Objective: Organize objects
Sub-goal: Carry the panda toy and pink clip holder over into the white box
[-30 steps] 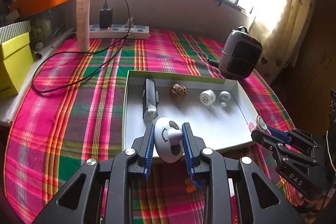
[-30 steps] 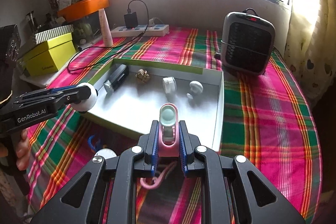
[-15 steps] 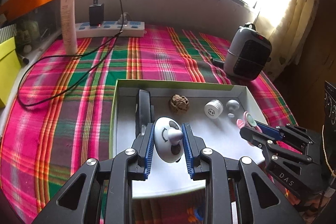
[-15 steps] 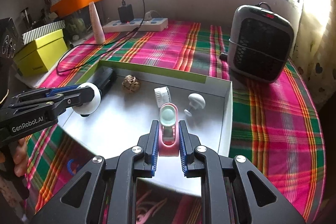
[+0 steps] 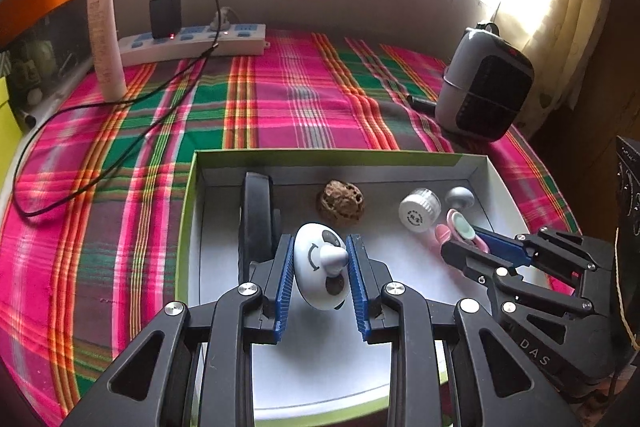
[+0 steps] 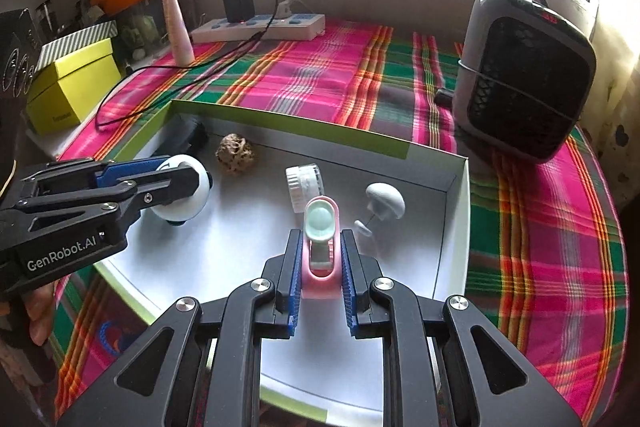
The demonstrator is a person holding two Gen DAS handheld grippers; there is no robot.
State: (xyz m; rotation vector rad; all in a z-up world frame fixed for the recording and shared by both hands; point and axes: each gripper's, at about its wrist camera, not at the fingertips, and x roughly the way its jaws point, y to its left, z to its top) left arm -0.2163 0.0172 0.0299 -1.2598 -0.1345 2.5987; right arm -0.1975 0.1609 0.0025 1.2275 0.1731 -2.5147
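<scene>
Left wrist view: the left gripper (image 5: 320, 267) reaches forward and down over the near part of the white tray (image 5: 188, 211), its blue-padded jaws clenched on a white panda toy (image 5: 320, 269), which hangs above the tray floor. Just left of the toy lies a black case (image 5: 256, 215) along the tray's left wall. Further back in the tray sit a walnut (image 5: 340, 203), a white cap (image 5: 418, 213) and a grey mushroom (image 5: 460, 197). The right gripper (image 5: 460, 243) enters from the right, angled toward the tray's middle, gripping a pink clip (image 5: 460, 229) just beside the cap. The tray rests on a plaid cloth (image 5: 280, 95) covering the surface, with a heater (image 5: 484, 95) at the far right, a power strip (image 5: 192, 43) by the far wall and a tube (image 5: 105, 35) standing at its left end.

Right wrist view: the right gripper (image 6: 320, 259) points down into the tray (image 6: 452, 227), jaws clamped on the pink clip (image 6: 320, 239), whose mint-green pad faces up. The clip is held over the tray floor, near the cap (image 6: 302, 187) and the mushroom (image 6: 384, 203). The left gripper (image 6: 176, 183) comes in from the left, roughly level across the picture, holding the panda toy (image 6: 184, 203) low over the tray, near the walnut (image 6: 236, 157). Fingers of a hand (image 6: 40, 315) show under that gripper's body. A yellow box (image 6: 72, 83) stands off the cloth at the left.
</scene>
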